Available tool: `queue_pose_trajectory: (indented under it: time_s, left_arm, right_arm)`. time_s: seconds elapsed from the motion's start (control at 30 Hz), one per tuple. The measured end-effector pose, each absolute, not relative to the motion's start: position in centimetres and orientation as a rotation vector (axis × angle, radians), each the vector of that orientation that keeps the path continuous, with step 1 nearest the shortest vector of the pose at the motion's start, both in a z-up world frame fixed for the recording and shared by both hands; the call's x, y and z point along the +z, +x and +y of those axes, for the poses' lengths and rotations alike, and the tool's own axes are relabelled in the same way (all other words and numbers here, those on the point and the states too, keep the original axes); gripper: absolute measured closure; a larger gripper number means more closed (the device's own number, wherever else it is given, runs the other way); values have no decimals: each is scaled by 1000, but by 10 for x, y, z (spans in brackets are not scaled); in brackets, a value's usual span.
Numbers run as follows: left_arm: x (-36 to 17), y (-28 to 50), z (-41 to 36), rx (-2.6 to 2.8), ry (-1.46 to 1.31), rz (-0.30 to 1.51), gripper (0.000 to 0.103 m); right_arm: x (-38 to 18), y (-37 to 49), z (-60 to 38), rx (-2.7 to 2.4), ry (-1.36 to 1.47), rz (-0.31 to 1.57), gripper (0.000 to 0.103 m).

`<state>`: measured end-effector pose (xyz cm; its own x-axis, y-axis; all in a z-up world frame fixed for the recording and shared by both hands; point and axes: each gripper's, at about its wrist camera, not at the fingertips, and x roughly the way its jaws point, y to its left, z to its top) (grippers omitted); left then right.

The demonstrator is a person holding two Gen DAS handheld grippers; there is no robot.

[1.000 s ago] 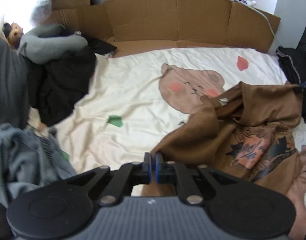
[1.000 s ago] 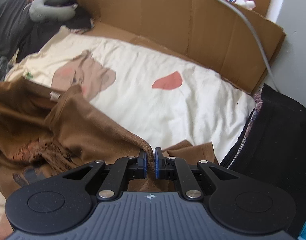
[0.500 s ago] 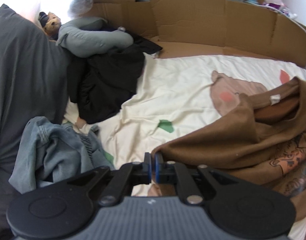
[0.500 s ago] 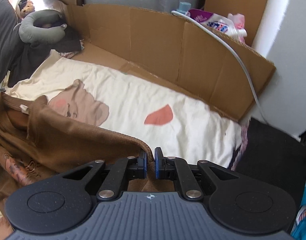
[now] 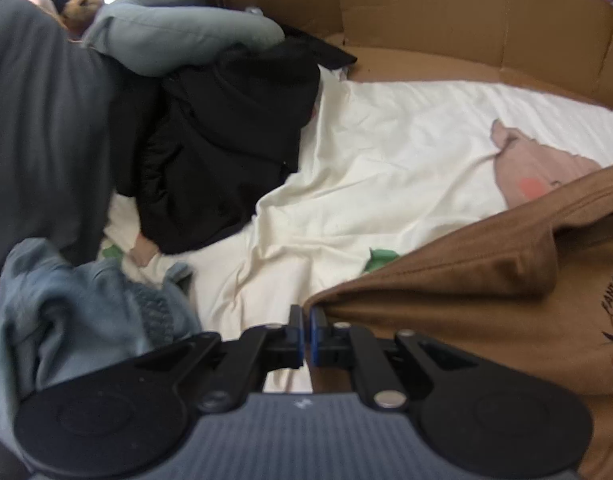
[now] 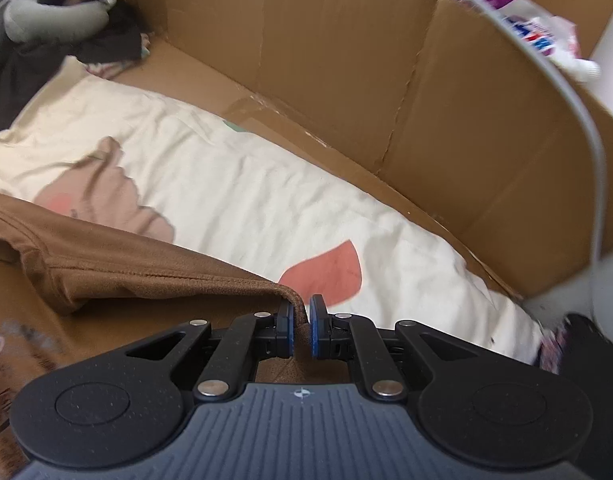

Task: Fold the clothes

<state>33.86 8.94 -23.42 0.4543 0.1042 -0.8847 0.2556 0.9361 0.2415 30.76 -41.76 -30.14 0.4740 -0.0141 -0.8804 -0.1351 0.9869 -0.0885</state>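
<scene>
A brown printed T-shirt (image 5: 486, 276) is stretched over a cream bedsheet (image 5: 386, 168) with a bear print. My left gripper (image 5: 307, 334) is shut on one corner of the shirt's edge, near the front of the sheet. In the right wrist view the same brown T-shirt (image 6: 118, 264) runs off to the left, and my right gripper (image 6: 302, 330) is shut on its hemmed corner. The shirt's dark print shows at the right edge of the left wrist view. Most of the shirt lies below both grippers, out of sight.
A black garment (image 5: 226, 152), a grey neck pillow (image 5: 178, 40) and a blue-grey denim garment (image 5: 78, 316) are piled at the left. A cardboard wall (image 6: 346, 72) lines the far side. A grey cable (image 6: 586, 128) and a dark cloth (image 6: 586, 344) sit at the right.
Both grippers have carried the shirt's corners sideways to the left and lower over the sheet. The shirt has gone from crumpled to stretched taut. Both grips have held.
</scene>
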Motion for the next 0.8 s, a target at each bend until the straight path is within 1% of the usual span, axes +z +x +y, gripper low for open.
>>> queue_pose_trajectory:
  time_s: [0.27,0.47,0.63,0.8]
  left_arm:
    - [-264,383,84,-101,407,1115,100]
    - [-281,412,81,-128,467,1135,100]
    - [-292,432,87,-103,349,1154,100]
    - [-305,423,86,-120,345,1114,97]
  right_arm:
    - [-332,356,-425,89,-190,1118,96]
    - [-340,381,-420,115,-250,1133,96]
    - [-349,399,-420,89,-238,1159,96]
    - [-367,398,-419,90,-232,1171,95]
